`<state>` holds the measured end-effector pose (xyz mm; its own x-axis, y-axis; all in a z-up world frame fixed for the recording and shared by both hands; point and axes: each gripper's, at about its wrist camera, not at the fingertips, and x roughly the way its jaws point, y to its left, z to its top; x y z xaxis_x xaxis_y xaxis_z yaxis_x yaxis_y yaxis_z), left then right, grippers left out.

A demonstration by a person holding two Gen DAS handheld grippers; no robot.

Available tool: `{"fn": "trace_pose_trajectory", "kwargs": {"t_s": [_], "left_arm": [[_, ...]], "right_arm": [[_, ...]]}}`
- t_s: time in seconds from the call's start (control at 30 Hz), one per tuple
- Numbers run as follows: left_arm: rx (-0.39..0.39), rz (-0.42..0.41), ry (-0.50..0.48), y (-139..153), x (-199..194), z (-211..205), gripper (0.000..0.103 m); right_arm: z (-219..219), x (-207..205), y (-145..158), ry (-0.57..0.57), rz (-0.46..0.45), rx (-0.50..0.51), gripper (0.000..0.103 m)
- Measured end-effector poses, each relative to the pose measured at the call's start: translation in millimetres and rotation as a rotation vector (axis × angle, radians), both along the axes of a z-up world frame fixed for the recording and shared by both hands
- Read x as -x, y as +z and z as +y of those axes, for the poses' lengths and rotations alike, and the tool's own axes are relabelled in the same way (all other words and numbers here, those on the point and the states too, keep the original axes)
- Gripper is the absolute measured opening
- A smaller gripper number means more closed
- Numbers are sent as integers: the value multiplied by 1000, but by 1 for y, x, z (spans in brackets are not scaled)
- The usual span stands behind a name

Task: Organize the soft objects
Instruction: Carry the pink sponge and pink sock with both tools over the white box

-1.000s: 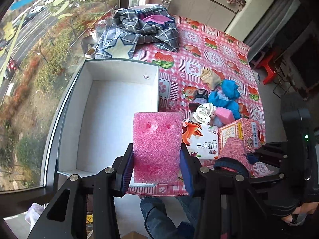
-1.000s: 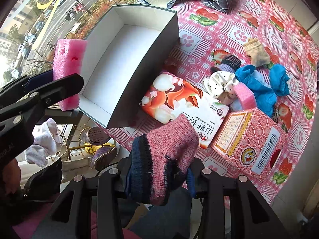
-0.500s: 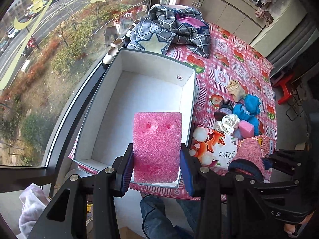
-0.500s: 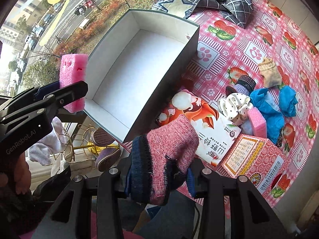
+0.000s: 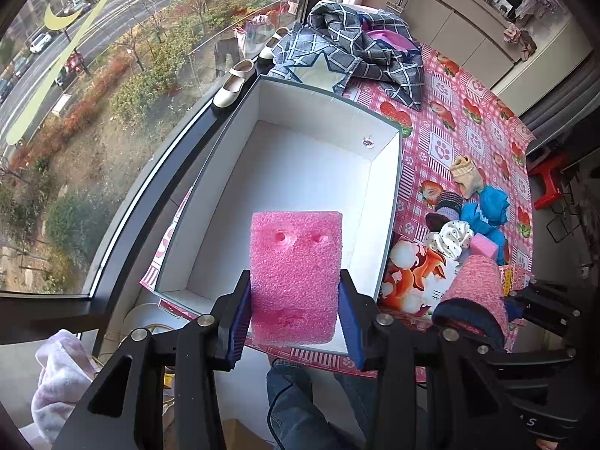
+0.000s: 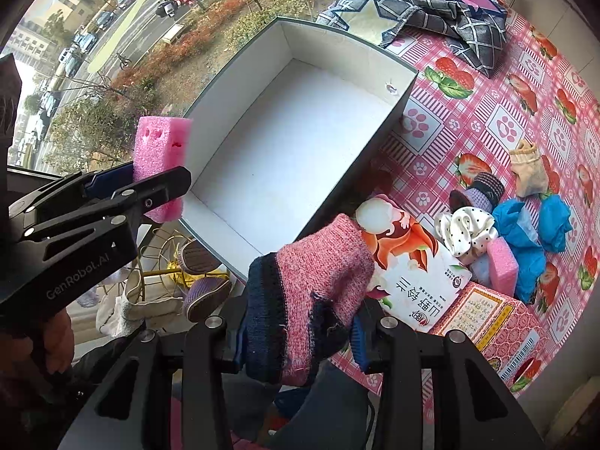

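Standing upright with its long axis running away along the fingers, a pink rectangular foam sponge (image 5: pixel 296 277) is clamped by the left tongs (image 5: pixel 296 322) above the open white cardboard box (image 5: pixel 390 202); a pink-and-navy knitted sock (image 6: pixel 311 292), cuff nearest the camera, is pinched by the right tongs (image 6: pixel 300 341) beside it.

Ahead of my tongs I see a table under a pink checked oilcloth with strawberries and paw prints (image 5: pixel 442 127). To their left a large curved glass window (image 5: pixel 112 112) shows a daylit street with trees. Beyond the table stand pale beige cabinet doors (image 5: pixel 457 22), and to the right a red plastic stool (image 5: pixel 551 180).
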<state>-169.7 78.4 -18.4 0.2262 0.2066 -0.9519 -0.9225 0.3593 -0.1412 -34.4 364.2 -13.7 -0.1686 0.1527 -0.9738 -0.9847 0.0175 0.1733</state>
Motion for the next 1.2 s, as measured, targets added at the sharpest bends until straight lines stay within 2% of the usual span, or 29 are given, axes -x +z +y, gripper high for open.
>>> {"fn": "trace_pose_trajectory", "kwargs": {"t_s": [1.2], "left_arm": [[48, 27, 9, -22, 4, 13, 46]], "right_arm": [[34, 15, -8, 7, 20, 8, 42]]}}
